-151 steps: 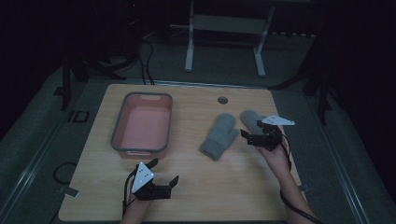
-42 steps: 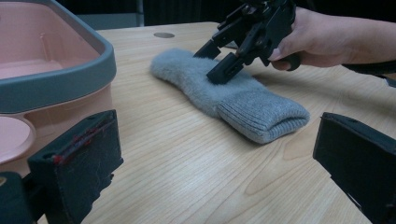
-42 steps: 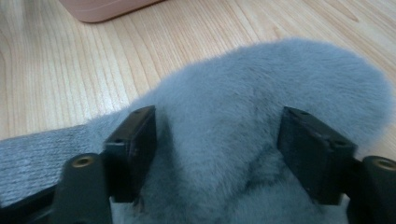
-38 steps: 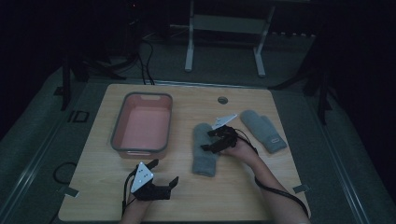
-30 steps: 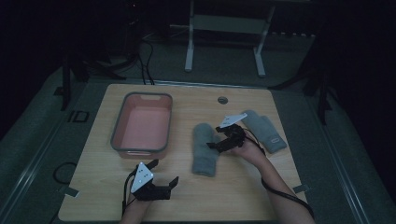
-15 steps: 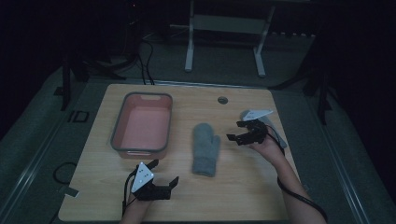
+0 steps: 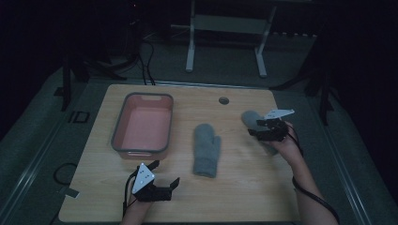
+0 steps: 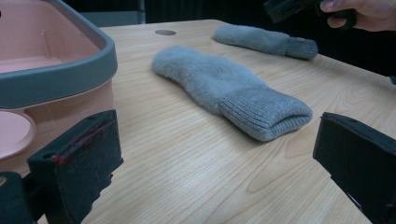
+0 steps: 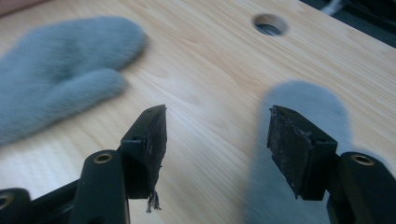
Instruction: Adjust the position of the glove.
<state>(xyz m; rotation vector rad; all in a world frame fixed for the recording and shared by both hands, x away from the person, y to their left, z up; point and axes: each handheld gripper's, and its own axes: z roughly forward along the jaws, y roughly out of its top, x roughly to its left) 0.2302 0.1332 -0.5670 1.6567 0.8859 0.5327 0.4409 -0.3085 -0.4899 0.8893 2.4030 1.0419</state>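
Note:
One grey mitten [image 7: 207, 149] lies flat at the table's middle, cuff toward me. It also shows in the left gripper view [image 8: 224, 88] and the right gripper view [image 9: 60, 65]. A second grey mitten [image 7: 251, 118] lies at the right, partly under my right gripper [image 7: 256, 129]. That gripper [image 9: 217, 140] is open, one jaw over this mitten [image 9: 299, 98] and the other over bare wood. My left gripper [image 7: 164, 176] rests open near the front edge, and nothing sits between the jaws of the left gripper [image 8: 219, 149].
A pink tub with a grey rim [image 7: 141, 151] stands at the left; its wall [image 8: 56, 79] is close beside my left gripper. A round hole [image 7: 224, 100] sits in the tabletop at the back. A metal stand is on the floor beyond the table.
My right gripper has left the middle mitten and moved right, over the second mitten. The middle mitten stays where it was let go. The left gripper has not moved.

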